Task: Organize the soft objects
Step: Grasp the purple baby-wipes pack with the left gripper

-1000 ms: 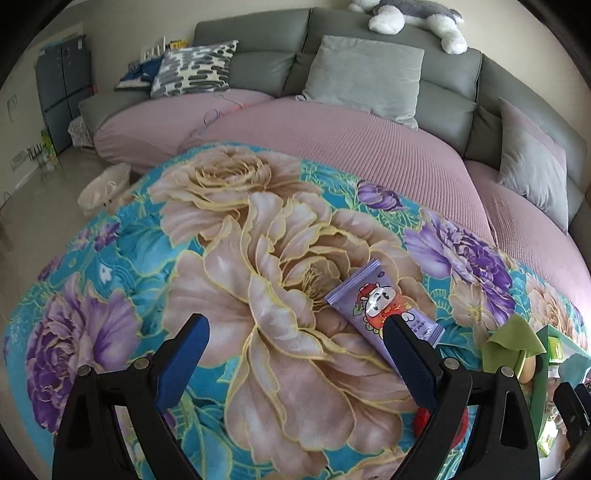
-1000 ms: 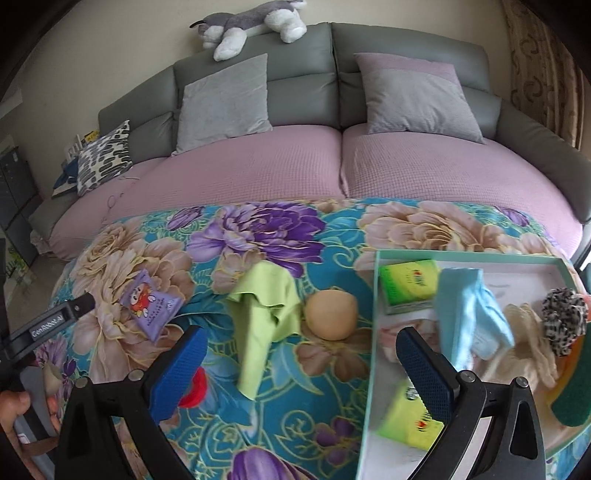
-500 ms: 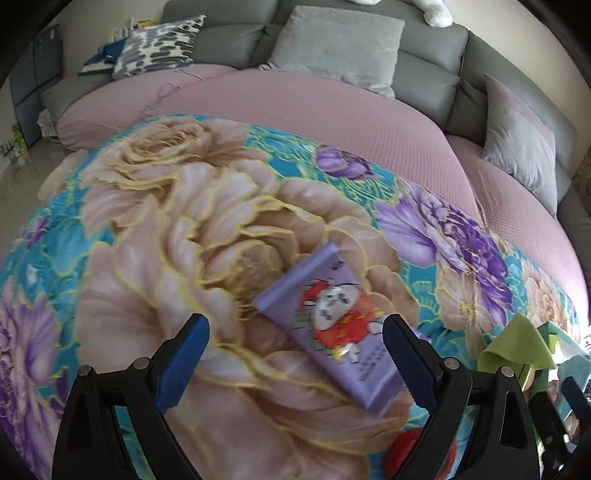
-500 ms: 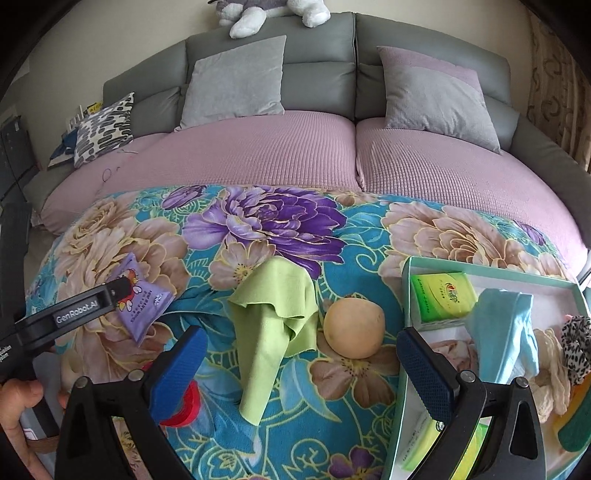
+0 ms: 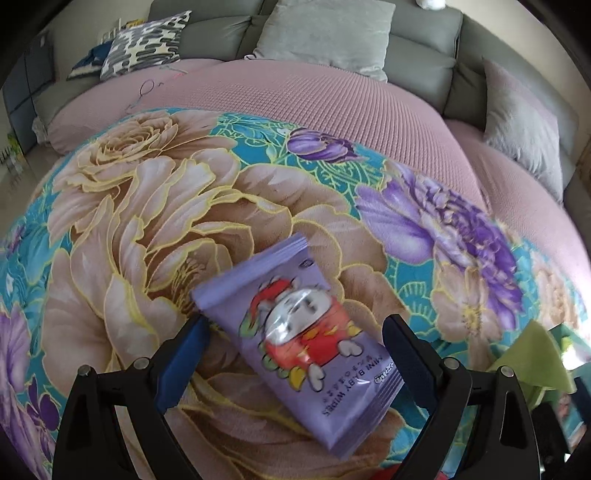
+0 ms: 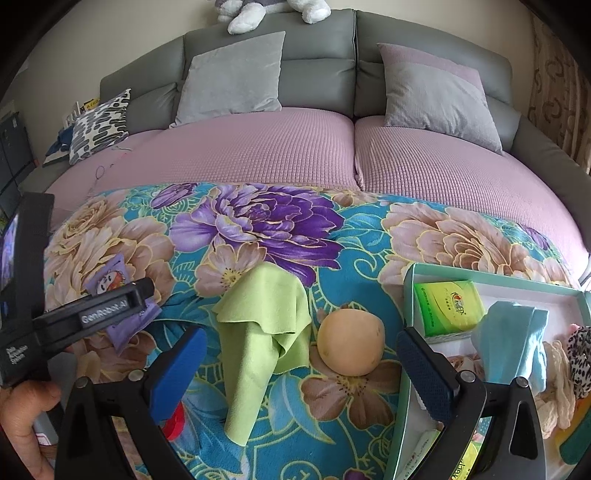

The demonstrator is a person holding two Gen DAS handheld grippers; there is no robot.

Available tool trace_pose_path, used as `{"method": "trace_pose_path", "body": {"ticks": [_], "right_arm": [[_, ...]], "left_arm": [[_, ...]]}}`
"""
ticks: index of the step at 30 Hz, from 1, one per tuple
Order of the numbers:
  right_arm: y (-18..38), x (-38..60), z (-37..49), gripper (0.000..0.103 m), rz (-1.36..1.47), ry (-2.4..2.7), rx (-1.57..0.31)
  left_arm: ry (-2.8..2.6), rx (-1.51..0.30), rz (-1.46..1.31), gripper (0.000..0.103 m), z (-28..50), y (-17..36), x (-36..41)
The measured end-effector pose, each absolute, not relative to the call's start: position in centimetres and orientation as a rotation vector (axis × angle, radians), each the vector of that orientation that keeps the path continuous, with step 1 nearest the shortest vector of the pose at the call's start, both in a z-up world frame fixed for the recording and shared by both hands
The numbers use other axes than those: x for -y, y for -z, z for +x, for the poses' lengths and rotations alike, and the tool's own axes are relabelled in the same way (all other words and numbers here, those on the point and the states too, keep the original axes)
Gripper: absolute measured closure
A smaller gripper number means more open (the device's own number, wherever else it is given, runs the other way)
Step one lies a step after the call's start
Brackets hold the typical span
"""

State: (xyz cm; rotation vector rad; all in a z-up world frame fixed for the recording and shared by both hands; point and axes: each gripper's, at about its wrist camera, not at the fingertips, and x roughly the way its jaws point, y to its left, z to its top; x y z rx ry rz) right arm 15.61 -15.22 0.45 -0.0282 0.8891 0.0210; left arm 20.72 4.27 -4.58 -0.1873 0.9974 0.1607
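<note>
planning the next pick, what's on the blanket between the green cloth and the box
A round tan ball lies there, between the green cloth and the box, clear in the right wrist view.

A grey sofa (image 6: 317, 70) curves around the back of the room, its seats covered in a pink quilted cover (image 6: 258, 147). Two plain grey cushions (image 6: 232, 77) lean on the backrest, and a black-and-white patterned cushion (image 6: 99, 123) lies at the left end. A grey-and-white plush toy (image 6: 269, 9) lies on top of the backrest. The wall (image 6: 110, 40) is cream. A patterned curtain (image 6: 557, 92) hangs at the right, and dark cabinets (image 6: 11, 155) stand at the left. Daylight is soft.
</note>
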Motion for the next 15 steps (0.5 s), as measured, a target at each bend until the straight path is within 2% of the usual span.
{"method": "trace_pose_path", "body": {"ticks": [12,14,15], "right_arm": [[-0.71,15.47,15.51,0.0,-0.036,-0.015,-0.883],[-0.73,15.55,15.47,0.0,-0.036,-0.015,-0.884],[-0.71,15.56,15.47,0.0,-0.037,-0.015,-0.885]], "left_arm": [[-0.205,-0.998,-0.151,0.008,20.52,4.99,-3.51],[-0.205,-0.997,-0.16,0.01,20.16,4.83,-3.54],[-0.21,-0.996,-0.161,0.016,20.0,4.73,-3.6]]}}
